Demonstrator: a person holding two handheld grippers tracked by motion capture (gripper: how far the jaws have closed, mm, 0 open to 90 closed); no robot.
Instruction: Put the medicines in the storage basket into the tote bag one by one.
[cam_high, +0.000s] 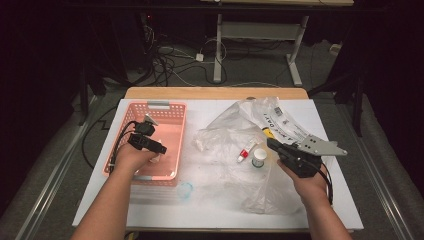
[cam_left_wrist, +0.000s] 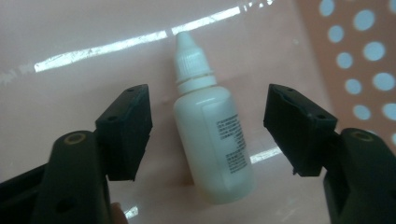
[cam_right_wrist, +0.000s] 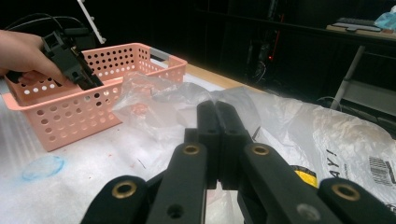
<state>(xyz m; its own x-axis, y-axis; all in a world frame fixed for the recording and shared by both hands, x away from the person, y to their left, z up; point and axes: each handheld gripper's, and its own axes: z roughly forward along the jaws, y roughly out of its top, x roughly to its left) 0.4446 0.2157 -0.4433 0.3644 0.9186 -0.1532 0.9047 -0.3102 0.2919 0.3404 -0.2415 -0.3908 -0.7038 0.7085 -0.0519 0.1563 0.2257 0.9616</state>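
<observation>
A small white dropper bottle (cam_left_wrist: 210, 135) with a printed label lies on the floor of the pink perforated basket (cam_high: 170, 107), cap pointing away. My left gripper (cam_left_wrist: 208, 121) reaches down into the basket (cam_left_wrist: 355, 56). Its two black pads (cam_left_wrist: 128, 126) stand on either side of the bottle with a gap on each side, so it is open. From above, the left gripper (cam_high: 157, 149) sits over the basket's right half. My right gripper (cam_right_wrist: 217, 112) is shut with nothing between its jaws. It hovers over the clear plastic bag, at the table's right (cam_high: 271, 143).
A crumpled clear plastic bag (cam_high: 250, 130) with printed labels covers the table's middle and right. A small red-capped tube (cam_high: 245, 151) and a round white jar (cam_high: 259, 157) lie on it, just left of the right gripper. A blue ring mark (cam_high: 186, 190) sits on the white table cover (cam_high: 200, 212).
</observation>
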